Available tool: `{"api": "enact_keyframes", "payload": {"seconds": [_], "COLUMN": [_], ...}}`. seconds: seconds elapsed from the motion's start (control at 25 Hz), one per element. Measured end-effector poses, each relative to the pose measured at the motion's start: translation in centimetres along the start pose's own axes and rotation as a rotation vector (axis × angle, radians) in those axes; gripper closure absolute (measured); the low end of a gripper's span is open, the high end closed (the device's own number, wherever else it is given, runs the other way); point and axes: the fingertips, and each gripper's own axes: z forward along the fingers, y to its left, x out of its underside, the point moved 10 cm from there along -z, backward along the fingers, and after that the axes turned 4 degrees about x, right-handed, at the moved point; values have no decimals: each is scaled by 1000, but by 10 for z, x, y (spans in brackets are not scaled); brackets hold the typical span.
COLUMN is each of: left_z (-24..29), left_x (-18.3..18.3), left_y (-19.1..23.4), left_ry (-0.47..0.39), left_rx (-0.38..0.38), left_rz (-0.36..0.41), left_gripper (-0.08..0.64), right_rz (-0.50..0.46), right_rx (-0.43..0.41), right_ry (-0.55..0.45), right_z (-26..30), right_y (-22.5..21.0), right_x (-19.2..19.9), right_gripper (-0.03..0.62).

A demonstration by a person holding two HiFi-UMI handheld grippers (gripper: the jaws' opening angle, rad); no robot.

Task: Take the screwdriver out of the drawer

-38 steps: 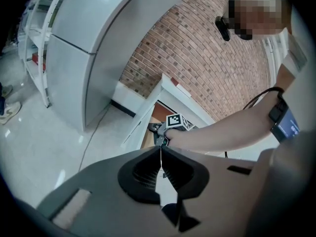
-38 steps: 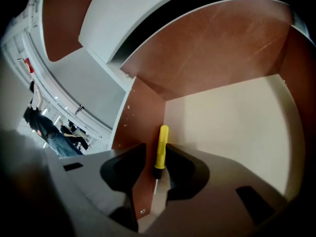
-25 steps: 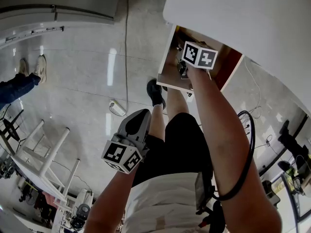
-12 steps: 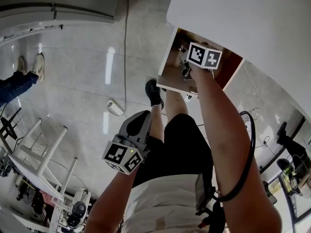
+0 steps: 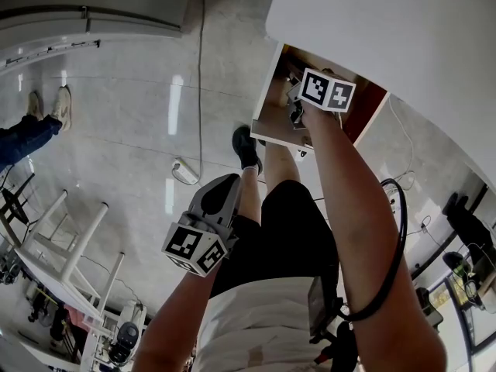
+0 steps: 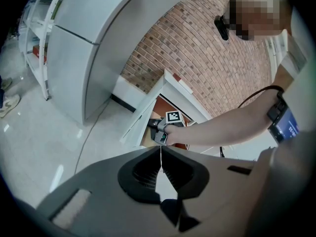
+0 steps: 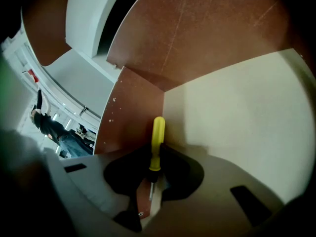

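Note:
A screwdriver with a yellow handle and a thin metal shaft lies in the drawer's corner, against its brown side wall. My right gripper reaches into the open drawer. Its jaws are closing and press on the yellow handle from both sides. From the head view the marker cube hides the screwdriver, and the right gripper pokes into the drawer under the white tabletop. My left gripper hangs low beside the person's leg, shut and empty, its jaws meeting along a thin line.
The drawer floor is pale, with brown walls around it. A grey cabinet stands at the left before a brick wall. On the tiled floor lie a cable, a white frame and another person's shoes.
The right gripper's marker cube has shifted slightly to the right inside the drawer. The left gripper has kept its place by the leg.

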Motion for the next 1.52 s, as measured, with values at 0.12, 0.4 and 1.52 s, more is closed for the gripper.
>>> {"api": "enact_keyframes", "payload": {"seconds": [0.12, 0.4, 1.52], "left_z": [-4, -6, -32], "left_x": [-1, -3, -25], "left_y": [6, -4, -44], "left_ry": [1, -2, -23], "left_rx": [1, 22, 85], "left_rz": [6, 33, 175], "left_gripper": [551, 551, 551], "right_rz": [9, -4, 11], "right_rx": [-6, -26, -50], "right_ry": [-6, -15, -94], "right_z": [-1, -26, -123], "right_y": [1, 2, 25], "right_x": [0, -1, 1], "right_gripper": [540, 540, 540]}}
